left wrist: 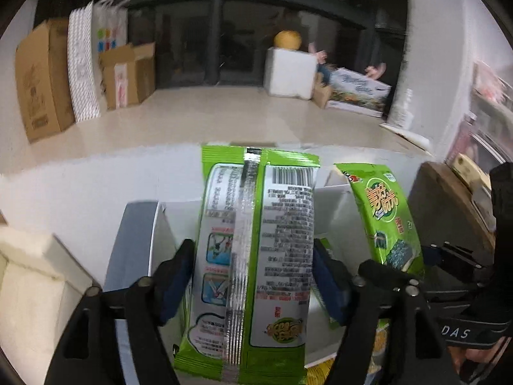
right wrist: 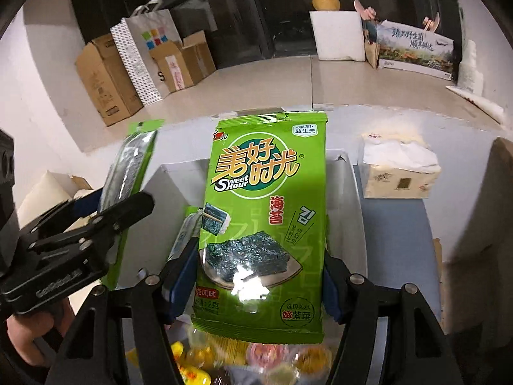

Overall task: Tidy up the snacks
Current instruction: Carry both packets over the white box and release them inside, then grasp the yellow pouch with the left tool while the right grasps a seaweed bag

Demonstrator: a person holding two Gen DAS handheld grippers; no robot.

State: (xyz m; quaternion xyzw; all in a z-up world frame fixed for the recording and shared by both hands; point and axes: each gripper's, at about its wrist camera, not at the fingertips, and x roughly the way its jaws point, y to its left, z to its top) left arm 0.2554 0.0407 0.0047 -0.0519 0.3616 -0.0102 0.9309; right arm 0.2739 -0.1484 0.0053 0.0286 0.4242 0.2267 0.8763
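Observation:
My left gripper (left wrist: 253, 276) is shut on a green seaweed snack packet (left wrist: 256, 256), its printed back facing me, held upright above a white box (left wrist: 170, 224). My right gripper (right wrist: 259, 276) is shut on a second green seaweed packet (right wrist: 266, 224), front facing me, above the same white box (right wrist: 346, 192). Each view shows the other gripper and its packet: the right one's in the left wrist view (left wrist: 384, 221), the left one's in the right wrist view (right wrist: 128, 179). Several small yellow and pink wrapped snacks (right wrist: 256, 359) lie below the right packet.
A tissue box (right wrist: 397, 173) sits on the white table (right wrist: 449, 224) at the right. A cream box (left wrist: 29, 288) is at the left. Cardboard boxes (right wrist: 105, 80), a paper bag (right wrist: 150, 45) and a white foam block (right wrist: 340, 35) stand on the floor beyond.

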